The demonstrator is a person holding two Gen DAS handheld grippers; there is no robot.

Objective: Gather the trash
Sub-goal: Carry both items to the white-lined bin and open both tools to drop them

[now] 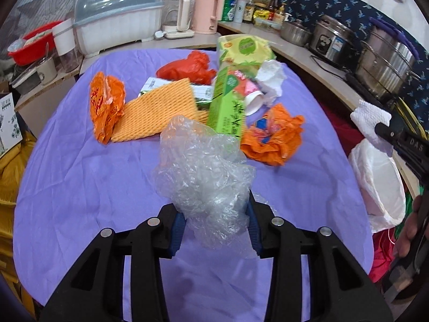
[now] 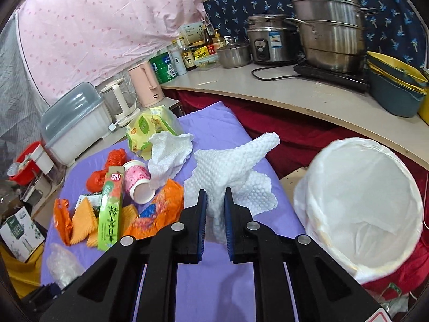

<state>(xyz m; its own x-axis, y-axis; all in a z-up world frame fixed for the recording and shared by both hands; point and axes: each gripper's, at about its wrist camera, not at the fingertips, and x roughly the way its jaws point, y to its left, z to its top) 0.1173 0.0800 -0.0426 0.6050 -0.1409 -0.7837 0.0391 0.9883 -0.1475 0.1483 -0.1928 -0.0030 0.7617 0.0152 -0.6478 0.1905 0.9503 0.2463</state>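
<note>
My left gripper (image 1: 215,209) is shut on a crumpled clear plastic bag (image 1: 203,171), held above the purple cloth (image 1: 80,187). My right gripper (image 2: 215,196) is shut on a white paper towel (image 2: 236,161), lifted off the table near a bin lined with a white bag (image 2: 359,204) at the right. In the left wrist view the right gripper (image 1: 380,126) shows at the right edge with the towel (image 1: 370,118) over the bin (image 1: 380,182). On the cloth lie a green carton (image 1: 228,104), orange wrappers (image 1: 273,136), an orange foam net (image 1: 155,110), a red bag (image 1: 187,67), a paper cup (image 2: 136,182) and a crumpled tissue (image 2: 169,153).
A curved counter (image 2: 295,94) carries steel pots (image 2: 327,26), a rice cooker (image 2: 268,40), bottles and a pink kettle (image 2: 144,83). A covered dish rack (image 1: 115,21) and a red basin (image 1: 32,43) stand at the far left. A yellow-green packet (image 1: 241,48) lies at the table's far edge.
</note>
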